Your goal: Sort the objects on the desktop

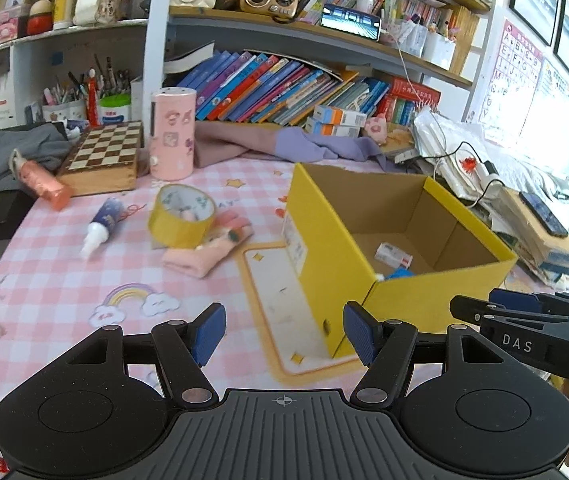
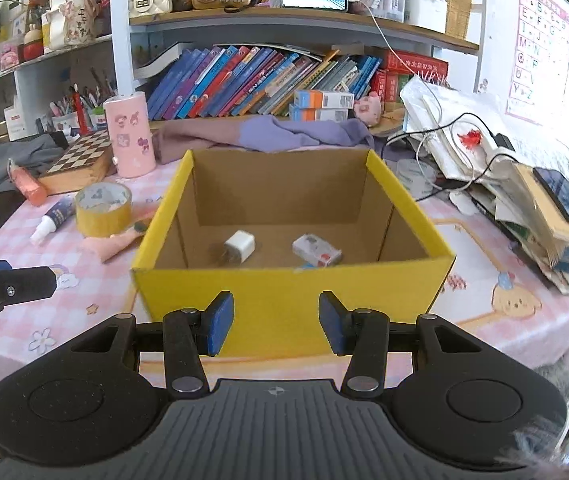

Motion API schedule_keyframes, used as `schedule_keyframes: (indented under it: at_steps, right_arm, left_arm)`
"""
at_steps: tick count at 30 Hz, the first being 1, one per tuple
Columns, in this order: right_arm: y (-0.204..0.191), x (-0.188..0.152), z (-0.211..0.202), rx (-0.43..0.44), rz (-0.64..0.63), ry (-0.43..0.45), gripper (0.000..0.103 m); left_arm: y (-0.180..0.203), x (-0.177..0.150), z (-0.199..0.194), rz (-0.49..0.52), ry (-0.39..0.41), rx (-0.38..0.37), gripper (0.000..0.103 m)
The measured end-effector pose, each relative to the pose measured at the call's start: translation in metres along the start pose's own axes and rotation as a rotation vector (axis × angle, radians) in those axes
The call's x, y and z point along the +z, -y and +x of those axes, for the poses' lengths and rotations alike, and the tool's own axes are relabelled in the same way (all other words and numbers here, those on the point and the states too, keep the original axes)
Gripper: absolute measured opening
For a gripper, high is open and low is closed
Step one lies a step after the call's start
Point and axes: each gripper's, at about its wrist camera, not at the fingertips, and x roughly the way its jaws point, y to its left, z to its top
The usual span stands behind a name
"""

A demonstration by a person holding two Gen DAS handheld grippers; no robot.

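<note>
**Two Empty Claws Hovering by a Yellow Box**

The left claw (image 1: pixel 284 332) is hanging spread wide above the pink checked bench (image 1: pixel 64 280), holding nothing, its blue pads (image 1: pixel 208 334) framing the near corner of the open yellow cardboard box (image 1: pixel 324 240). The right claw (image 2: pixel 272 322) is likewise standing parted and empty, facing the box's front wall. Inside the box, a white cube-shaped charger plug (image 2: pixel 239 253) and a small white printed packet (image 2: pixel 316 251) are lying apart on the brown floor. Left of the box, a yellow roll of tape (image 1: pixel 182 216) is resting on a pink knitted glove (image 1: pixel 208 248), with a blue-and-white glue tube (image 1: pixel 102 226) lying nearby. A tall pink cylinder with stickers (image 1: pixel 172 134) is standing beside a wooden chessboard case (image 1: pixel 102 156).
</note>
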Motion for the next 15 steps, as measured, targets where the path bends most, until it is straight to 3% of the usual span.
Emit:
schedule_keyframes:
  at_steps: [15]
  right_arm:
    - [-0.045,-0.042,-0.034,-0.004,0.037,-0.047,0.045]
  left_arm:
    - [-0.032,-0.034,-0.038,0.004,-0.041,-0.007,0.067]
